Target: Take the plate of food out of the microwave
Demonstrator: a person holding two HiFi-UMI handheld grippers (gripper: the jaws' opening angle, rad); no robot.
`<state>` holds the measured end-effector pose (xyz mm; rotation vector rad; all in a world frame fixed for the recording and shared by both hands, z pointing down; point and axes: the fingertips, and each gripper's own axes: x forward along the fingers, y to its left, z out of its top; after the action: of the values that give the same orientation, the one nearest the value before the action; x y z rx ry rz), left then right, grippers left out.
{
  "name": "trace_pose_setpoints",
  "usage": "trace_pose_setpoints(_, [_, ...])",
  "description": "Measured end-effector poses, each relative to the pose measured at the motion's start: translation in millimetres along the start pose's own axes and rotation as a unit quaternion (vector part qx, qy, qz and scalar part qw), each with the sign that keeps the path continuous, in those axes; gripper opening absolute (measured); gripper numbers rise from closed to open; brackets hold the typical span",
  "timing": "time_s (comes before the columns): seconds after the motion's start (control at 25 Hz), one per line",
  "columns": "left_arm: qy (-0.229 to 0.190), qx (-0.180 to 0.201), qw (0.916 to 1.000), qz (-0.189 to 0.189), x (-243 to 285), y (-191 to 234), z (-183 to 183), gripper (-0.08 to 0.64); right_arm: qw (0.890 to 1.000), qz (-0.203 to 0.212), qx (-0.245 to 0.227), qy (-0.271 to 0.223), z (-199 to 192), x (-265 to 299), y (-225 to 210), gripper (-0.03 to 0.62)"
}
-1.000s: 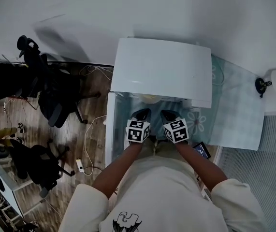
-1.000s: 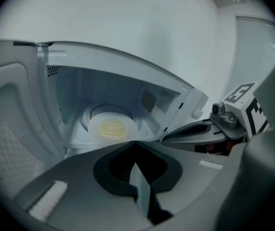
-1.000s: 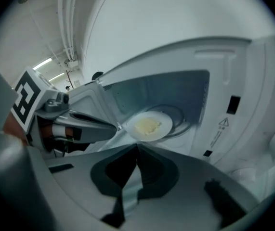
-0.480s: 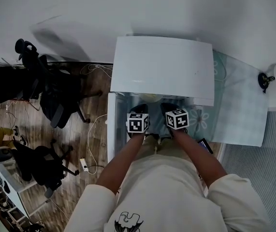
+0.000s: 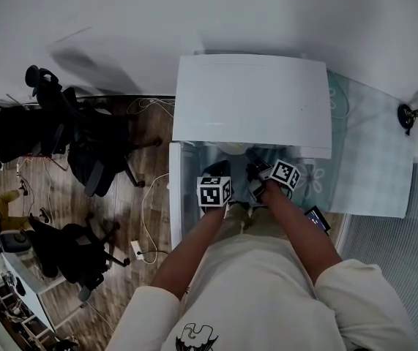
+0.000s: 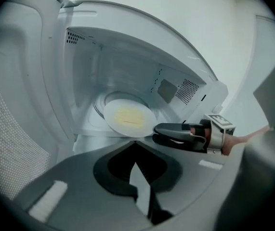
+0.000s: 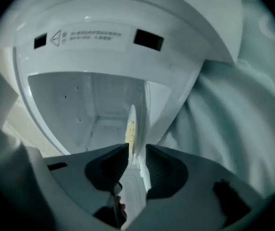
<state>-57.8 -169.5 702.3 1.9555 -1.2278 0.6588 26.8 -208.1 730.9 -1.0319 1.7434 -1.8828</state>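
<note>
1. Change: a second ago both grippers sat level at the near edge of the microwave (image 5: 252,101) opening. The right gripper (image 5: 258,159) has since gone in towards the far side, and its marker cube has rolled onto a slant. The left gripper (image 5: 216,171) has hardly moved and is at the near left of the opening.
2. Right gripper: its jaws have closed on the right rim of the plate (image 6: 112,124). The rim stands edge-on between the pads and I can make out no gap on either side.
3. Left gripper: the jaws are together with only a sliver of light between them. It holds nothing.
4. Task item: the plate is inside the cavity, lying flat on the glass turntable (image 6: 98,105), with yellow food (image 6: 130,118) at its middle. The door (image 6: 12,129) stands open to the left.
5. Assessment: I judge the reach finished and the grasp made, with the lift and withdrawal not yet begun. The hold is on one side of the rim only, so the far left edge may dip and the food may slide when the plate comes off the turntable. A level, slow pull towards me seems called for.
6. Views compared:
   - The head view gives only a pale sliver of plate under the microwave's top, but it alone shows how the two grippers stand to each other.
   - The left gripper view shows the whole plate and the right gripper's dark fingers at its rim.
   - Only the right gripper view shows the rim between the pads. It shows nothing of the turntable, so it cannot tell me whether the plate has lifted clear.
</note>
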Motion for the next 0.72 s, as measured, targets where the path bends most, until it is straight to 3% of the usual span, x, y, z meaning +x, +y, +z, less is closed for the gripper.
trace_pose_setpoints(0.24, [0.001, 0.009, 0.9999, -0.008, -5.6, -1.5, 0.4, 0.005, 0.996, 0.062, 0.059, -0.018, 1.5, 13.9, 12.0, 0.110])
trace_pose_setpoints(0.4, [0.005, 0.008, 0.9999, -0.007, -8.2, 2.1, -0.7, 0.005, 0.996, 0.055, 0.066, -0.025, 1.8, 18.5, 9.3, 0.098])
trace_pose_setpoints(0.48, [0.006, 0.009, 0.9999, -0.009, -8.8, 2.4, -0.6, 0.005, 0.996, 0.052, 0.067, -0.026, 2.1, 17.8, 8.1, 0.033])
trace_pose_setpoints(0.72, [0.006, 0.009, 0.9998, -0.015, -7.8, 2.6, -0.1, 0.005, 0.997, 0.048, 0.058, -0.020, 1.5, 16.8, 6.8, 0.025])
